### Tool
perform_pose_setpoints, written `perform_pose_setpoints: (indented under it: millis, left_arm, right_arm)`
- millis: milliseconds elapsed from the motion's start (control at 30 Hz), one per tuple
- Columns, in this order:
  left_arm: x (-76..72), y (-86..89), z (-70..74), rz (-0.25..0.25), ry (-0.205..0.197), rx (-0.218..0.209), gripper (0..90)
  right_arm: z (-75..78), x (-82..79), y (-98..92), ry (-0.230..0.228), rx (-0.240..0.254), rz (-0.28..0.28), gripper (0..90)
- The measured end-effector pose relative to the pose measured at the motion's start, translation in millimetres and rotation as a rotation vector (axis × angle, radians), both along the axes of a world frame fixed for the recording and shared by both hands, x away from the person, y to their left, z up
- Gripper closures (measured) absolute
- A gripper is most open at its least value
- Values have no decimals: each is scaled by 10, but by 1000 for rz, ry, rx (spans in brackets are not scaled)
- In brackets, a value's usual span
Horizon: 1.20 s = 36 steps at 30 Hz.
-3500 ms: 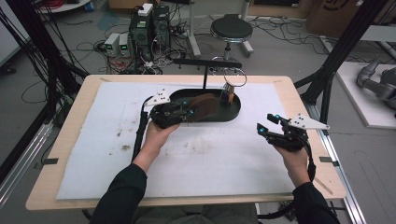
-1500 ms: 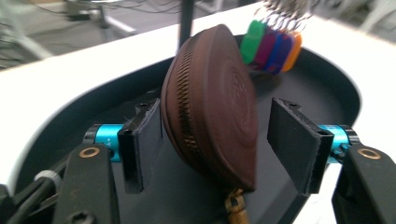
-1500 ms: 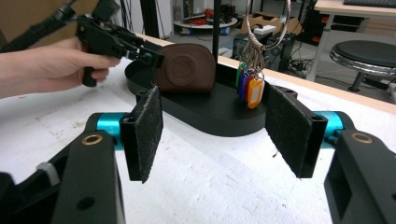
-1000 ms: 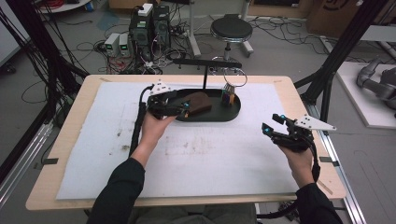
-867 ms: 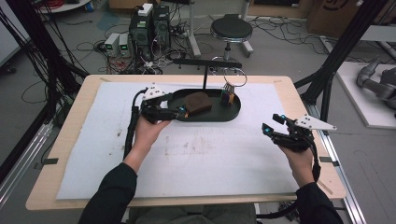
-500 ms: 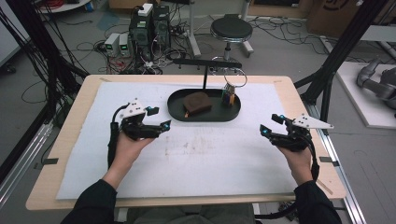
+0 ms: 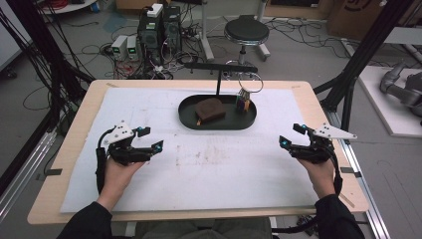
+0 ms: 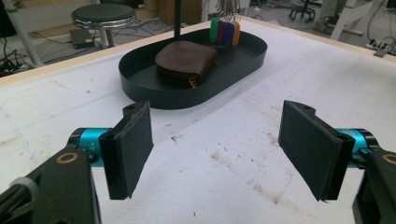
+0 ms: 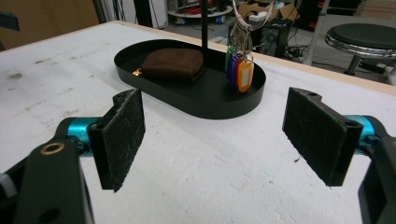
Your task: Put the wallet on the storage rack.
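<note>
Here both hand-held grippers rest on the worktop (image 7: 209, 184)
Left hand-held gripper (image 7: 151, 140) and right hand-held gripper (image 7: 291, 135): jaws wide apart, nothing held; right jaws just opened; brown pouch (image 7: 209, 109) lies in the black tray (image 7: 186, 115)

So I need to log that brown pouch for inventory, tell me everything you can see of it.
The brown pouch looks like soft leather or suede, rounded, with a stitched edge and a small brass-coloured zip pull at one corner. It lies flat and closed inside the black oval tray, at the end away from the coloured key tags. It rests on the tray floor, apart from both grippers.
</note>
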<state>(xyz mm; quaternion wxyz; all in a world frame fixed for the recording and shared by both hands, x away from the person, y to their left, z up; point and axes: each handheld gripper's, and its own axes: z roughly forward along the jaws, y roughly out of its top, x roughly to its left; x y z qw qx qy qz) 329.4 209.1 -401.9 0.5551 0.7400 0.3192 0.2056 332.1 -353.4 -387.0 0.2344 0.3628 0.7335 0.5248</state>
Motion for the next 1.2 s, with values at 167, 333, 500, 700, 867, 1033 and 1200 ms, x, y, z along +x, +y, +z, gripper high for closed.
perform_pose_setpoints:
  millis: [167,333,500,700,867,1033,1200]
  left_arm:
    - [5,-11,13,-2,-21,7,261]
    - [10,-37,-6,-5,-19,9,261]
    - [9,-37,-5,-5,-21,7,261]
    - [12,-18,-11,1,-19,10,261]
    - [18,-19,-18,4,-17,11,261]
    - [27,-27,-15,-2,-18,14,261]
    - [50,-41,-20,-4,-17,15,261]
  right_arm:
    - [-26,6,-23,12,-4,-5,217]
    - [-35,6,-30,13,-7,-5,217]
    - [-39,8,-27,12,-12,-2,217]
    - [-38,5,-25,11,-14,0,217]
    - [-37,1,-20,9,-15,2,217]
    - [-39,-7,-23,16,-15,2,217]
    - [-41,-14,-31,13,-16,-1,217]
